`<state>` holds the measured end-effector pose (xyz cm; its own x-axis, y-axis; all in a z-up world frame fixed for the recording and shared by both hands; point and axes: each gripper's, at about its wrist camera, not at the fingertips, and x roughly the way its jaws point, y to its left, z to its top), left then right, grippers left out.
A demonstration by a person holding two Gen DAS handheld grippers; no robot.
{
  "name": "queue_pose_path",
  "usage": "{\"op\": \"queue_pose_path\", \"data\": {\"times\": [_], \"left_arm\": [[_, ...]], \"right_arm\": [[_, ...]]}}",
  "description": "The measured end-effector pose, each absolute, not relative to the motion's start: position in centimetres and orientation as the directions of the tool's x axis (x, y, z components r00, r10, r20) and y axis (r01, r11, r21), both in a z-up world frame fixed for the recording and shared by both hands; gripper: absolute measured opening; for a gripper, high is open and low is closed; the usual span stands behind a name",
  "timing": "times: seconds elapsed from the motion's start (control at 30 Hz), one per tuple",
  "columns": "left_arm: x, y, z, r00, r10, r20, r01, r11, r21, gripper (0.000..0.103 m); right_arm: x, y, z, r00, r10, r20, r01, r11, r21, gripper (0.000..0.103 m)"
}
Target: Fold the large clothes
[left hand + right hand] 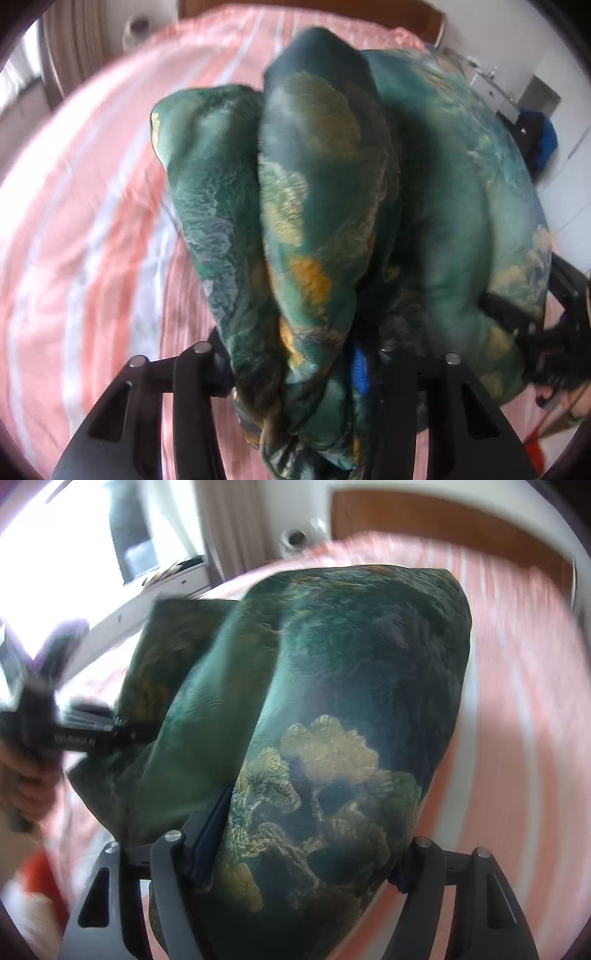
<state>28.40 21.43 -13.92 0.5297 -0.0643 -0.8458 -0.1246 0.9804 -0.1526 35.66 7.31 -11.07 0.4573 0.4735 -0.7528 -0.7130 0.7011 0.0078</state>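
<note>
The green printed garment [325, 206] was held bunched above the pink striped bed [92, 221], its long axis running away from both grippers toward the headboard [443, 520]. The left gripper [295, 373] was clamped on gathered folds; the right gripper [310, 853] was closed around a thicker bundle. Motion blur was noted.
</note>
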Motion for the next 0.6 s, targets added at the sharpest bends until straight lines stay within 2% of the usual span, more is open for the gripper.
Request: {"op": "queue_pose_path", "data": {"times": [0.13, 0.27, 0.33, 0.37, 0.4, 0.43, 0.47, 0.53, 0.6], "left_arm": [[27.9, 19.0, -10.7, 0.608, -0.036, -0.793, -0.103, 0.987, -0.124, 0.044], [31.0, 17.4, -7.2, 0.683, -0.034, -0.729, -0.083, 0.989, -0.124, 0.044], [33.3, 17.4, -6.4, 0.717, -0.011, -0.697, -0.105, 0.987, -0.123, 0.052], [35.1, 17.2, -6.6, 0.729, 0.006, -0.684, -0.114, 0.987, -0.113, 0.07], [36.8, 17.4, -7.4, 0.726, 0.018, -0.687, -0.126, 0.986, -0.107, 0.091], [38.5, 17.9, -8.6, 0.708, 0.036, -0.705, -0.157, 0.982, -0.108, 0.102], [39.8, 18.5, -10.1, 0.682, 0.067, -0.728, -0.208, 0.973, -0.105, 0.102], [40.8, 20.0, -12.9, 0.613, 0.1, -0.784, -0.3, 0.947, -0.114, 0.102], [39.0, 21.6, -13.7, 0.668, 0.004, -0.744, -0.309, 0.911, -0.272, 0.102]], "right_arm": [[31.2, 7.7, -9.0, 0.575, 0.482, -0.661, -0.718, 0.685, -0.125, 0.069], [32.8, 5.8, -5.9, 0.613, 0.506, -0.607, -0.685, 0.723, -0.09, 0.069], [35.7, 5.0, -4.7, 0.606, 0.523, -0.6, -0.672, 0.74, -0.034, 0.07], [37.6, 4.7, -4.4, 0.59, 0.533, -0.606, -0.667, 0.745, 0.006, 0.072], [39.6, 4.4, -4.4, 0.565, 0.547, -0.617, -0.658, 0.75, 0.063, 0.074], [42.8, 3.7, -4.8, 0.524, 0.566, -0.637, -0.624, 0.764, 0.166, 0.087], [44.9, 3.2, -5.4, 0.498, 0.566, -0.657, -0.582, 0.78, 0.23, 0.103], [48.2, 2.2, -7.6, 0.474, 0.5, -0.725, -0.47, 0.84, 0.273, 0.103], [48.7, 1.2, -8.7, 0.517, 0.435, -0.737, -0.416, 0.88, 0.228, 0.103]]}}
